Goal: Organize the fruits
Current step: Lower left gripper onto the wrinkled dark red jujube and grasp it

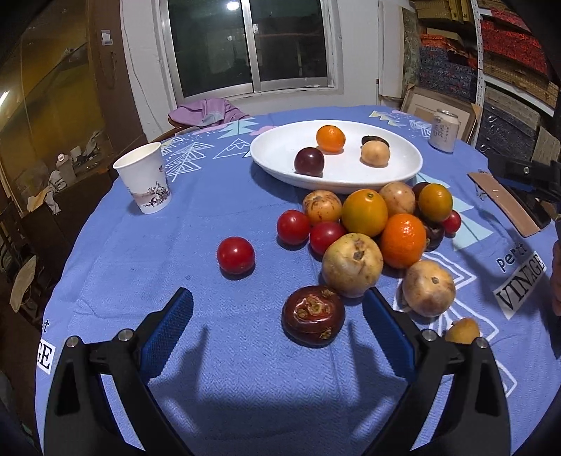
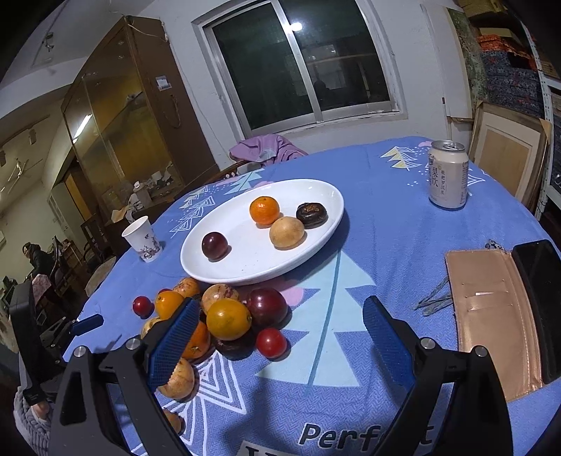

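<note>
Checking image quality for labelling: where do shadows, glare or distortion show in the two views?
Left wrist view: both fingers cast dark shadows on the blue tablecloth; a lamp glares in the window. Right wrist view: the same glare in the window; fisheye bends the cabinet; the white plate shades the cloth.

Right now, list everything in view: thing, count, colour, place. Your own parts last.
plate: one, white, centre of table.
fruits on plate: four; orange, dark plum, tan round fruit, dark brown fruit.
loose fruit pile: over a dozen, red, orange, tan, dark; on cloth in front of the plate.
dark red fruit: one, between left tool's fingers, not gripped.
paper cup: one, white, left.
can: one, cream, far right.
wallet: one, rose-gold, right; black phone beside it.
tablecloth: blue.
left tool: open.
right tool: open, empty.
</note>
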`<state>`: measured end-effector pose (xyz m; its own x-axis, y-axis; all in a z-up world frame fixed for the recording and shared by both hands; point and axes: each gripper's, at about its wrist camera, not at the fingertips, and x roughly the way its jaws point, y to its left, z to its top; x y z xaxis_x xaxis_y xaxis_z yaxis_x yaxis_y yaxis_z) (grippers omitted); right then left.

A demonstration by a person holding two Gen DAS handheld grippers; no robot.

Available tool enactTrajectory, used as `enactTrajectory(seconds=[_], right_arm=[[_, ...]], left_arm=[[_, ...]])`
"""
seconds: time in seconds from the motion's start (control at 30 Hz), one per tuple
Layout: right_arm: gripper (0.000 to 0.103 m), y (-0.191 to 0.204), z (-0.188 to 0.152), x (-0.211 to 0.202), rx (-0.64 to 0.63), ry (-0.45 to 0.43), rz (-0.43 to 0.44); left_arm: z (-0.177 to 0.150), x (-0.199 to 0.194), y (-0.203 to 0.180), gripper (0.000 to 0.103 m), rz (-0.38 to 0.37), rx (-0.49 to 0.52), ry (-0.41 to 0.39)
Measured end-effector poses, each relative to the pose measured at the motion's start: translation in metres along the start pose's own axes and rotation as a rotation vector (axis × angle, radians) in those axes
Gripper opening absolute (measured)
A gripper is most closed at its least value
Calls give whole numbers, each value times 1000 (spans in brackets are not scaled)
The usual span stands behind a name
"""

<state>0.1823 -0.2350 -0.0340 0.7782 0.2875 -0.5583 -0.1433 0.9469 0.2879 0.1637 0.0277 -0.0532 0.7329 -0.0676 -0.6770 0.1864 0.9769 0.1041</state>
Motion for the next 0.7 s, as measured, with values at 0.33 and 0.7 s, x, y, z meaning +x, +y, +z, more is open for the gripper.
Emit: enactTrajectory(seconds=[0.33, 0.7], right_arm=[[97, 7, -3, 5, -21, 31, 8], [97, 15, -7, 5, -55, 43, 22]], left_arm=[[1, 19, -8, 67, -45, 51, 65], [0, 32, -21, 48, -112, 93, 118]])
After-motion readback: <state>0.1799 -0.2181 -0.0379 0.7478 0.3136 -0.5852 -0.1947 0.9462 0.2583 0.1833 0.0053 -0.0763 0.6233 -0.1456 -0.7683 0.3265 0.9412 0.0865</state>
